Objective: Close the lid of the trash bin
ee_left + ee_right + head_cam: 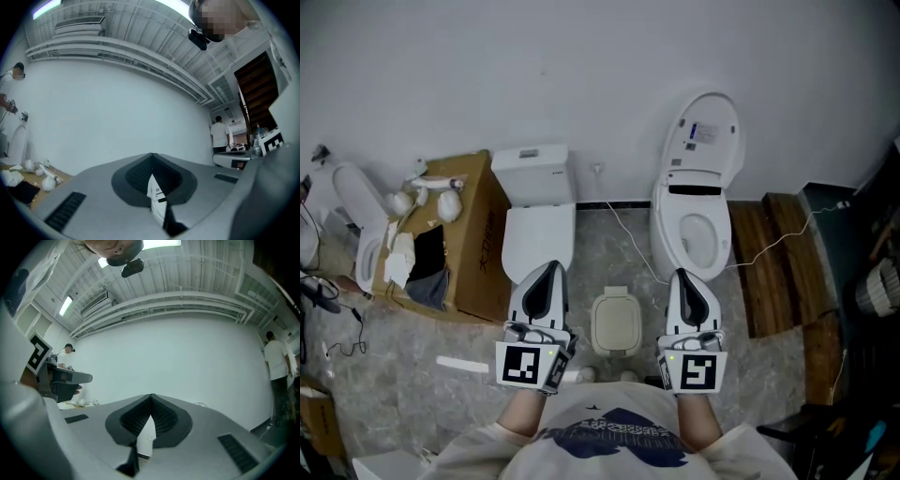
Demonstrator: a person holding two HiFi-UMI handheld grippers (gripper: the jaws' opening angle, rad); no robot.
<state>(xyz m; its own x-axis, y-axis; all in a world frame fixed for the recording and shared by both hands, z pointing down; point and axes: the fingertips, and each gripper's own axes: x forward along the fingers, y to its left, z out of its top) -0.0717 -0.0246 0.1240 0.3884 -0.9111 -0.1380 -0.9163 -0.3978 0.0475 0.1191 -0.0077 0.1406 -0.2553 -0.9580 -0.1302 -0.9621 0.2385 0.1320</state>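
Both the left gripper (pixel 547 270) and right gripper (pixel 683 277) have jaws together, holding nothing. The trash bin (pixel 616 324) sits on the floor between them, and its lid (pixel 616 328) looks down already. If it's ajar, I'd press straight down gently with closed tips.

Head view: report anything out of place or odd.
A loose white cable trails across the floor between the left toilet and right toilet. The cardboard box stands open, with white fittings heaped on its rim.
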